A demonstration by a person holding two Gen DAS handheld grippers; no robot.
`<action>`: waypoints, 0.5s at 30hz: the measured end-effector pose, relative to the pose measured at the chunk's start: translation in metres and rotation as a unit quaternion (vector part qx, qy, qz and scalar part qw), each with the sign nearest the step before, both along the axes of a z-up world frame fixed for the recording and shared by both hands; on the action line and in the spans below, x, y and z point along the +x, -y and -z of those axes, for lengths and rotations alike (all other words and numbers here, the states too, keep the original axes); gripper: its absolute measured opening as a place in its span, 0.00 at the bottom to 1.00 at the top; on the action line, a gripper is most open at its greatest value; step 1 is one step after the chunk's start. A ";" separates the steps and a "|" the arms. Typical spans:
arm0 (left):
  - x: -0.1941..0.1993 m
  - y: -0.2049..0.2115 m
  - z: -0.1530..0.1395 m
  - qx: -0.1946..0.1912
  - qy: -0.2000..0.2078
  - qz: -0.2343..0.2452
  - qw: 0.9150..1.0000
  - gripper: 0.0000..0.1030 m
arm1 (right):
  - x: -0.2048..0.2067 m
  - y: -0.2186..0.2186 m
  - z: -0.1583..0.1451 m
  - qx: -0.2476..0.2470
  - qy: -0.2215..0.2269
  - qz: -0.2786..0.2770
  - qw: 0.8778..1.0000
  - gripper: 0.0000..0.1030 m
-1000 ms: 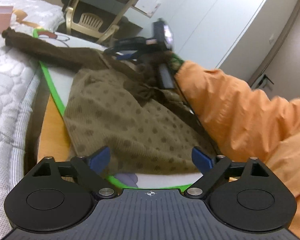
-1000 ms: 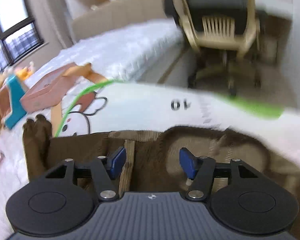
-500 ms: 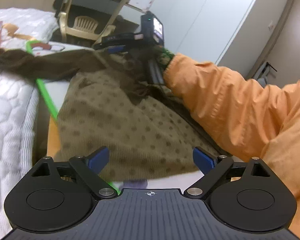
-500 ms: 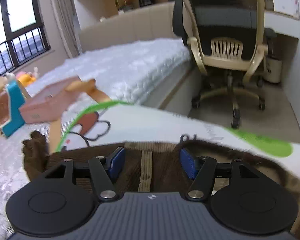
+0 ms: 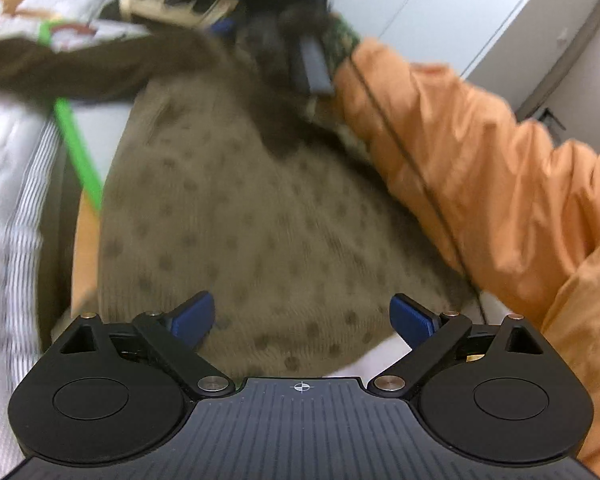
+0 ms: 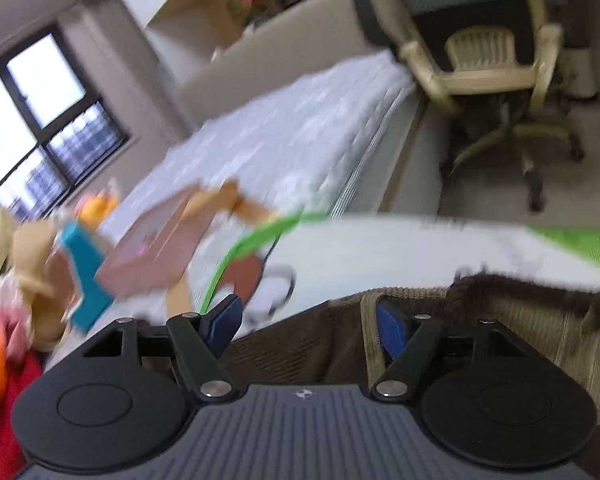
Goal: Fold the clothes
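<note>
Left gripper [image 5: 302, 316] hangs with its blue fingers spread wide over the near hem of the spotted brown garment [image 5: 260, 208], gripping nothing. The garment lies across the green-edged white mat [image 6: 380, 248], one dark sleeve [image 5: 80, 64] trailing left onto the mattress [image 6: 300, 128]. Right gripper [image 6: 306, 320], fingers parted, sits at the collar. Orange sleeve [image 5: 480, 168] right. Mat print blurred, unreadable.

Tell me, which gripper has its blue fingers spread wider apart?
The left gripper. Its fingers stand wide apart above the spotted brown garment; the right gripper has a narrower gap.
</note>
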State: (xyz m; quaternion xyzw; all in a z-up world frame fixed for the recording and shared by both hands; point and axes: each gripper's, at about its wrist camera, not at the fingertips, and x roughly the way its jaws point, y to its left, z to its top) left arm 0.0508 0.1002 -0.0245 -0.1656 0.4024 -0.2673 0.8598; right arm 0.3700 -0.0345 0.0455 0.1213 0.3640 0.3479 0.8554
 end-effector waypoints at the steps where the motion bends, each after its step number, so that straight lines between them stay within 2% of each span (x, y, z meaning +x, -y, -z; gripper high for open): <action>1: -0.004 -0.001 0.002 0.001 -0.005 -0.001 1.000 0.95 | 0.000 -0.001 0.001 -0.010 0.002 0.002 1.000 0.70; 6: -0.009 0.001 -0.008 0.016 -0.011 0.015 1.000 0.95 | -0.017 0.020 0.000 -0.047 -0.013 -0.019 0.999 0.70; 8: -0.001 0.002 -0.019 0.025 0.003 0.022 0.999 0.95 | -0.046 0.061 -0.009 -0.064 0.013 0.018 0.998 0.74; 9: 0.005 0.002 -0.026 0.030 0.016 0.023 0.999 0.96 | -0.060 0.082 -0.014 -0.073 0.026 0.037 0.996 0.79; 12: 0.042 -0.005 -0.045 0.037 0.051 -0.026 0.998 0.97 | -0.104 0.145 -0.027 -0.099 0.064 0.092 0.989 0.82; 15: 0.088 -0.024 -0.048 0.031 0.060 -0.127 0.990 0.98 | -0.147 0.208 -0.040 -0.124 0.102 0.147 0.976 0.82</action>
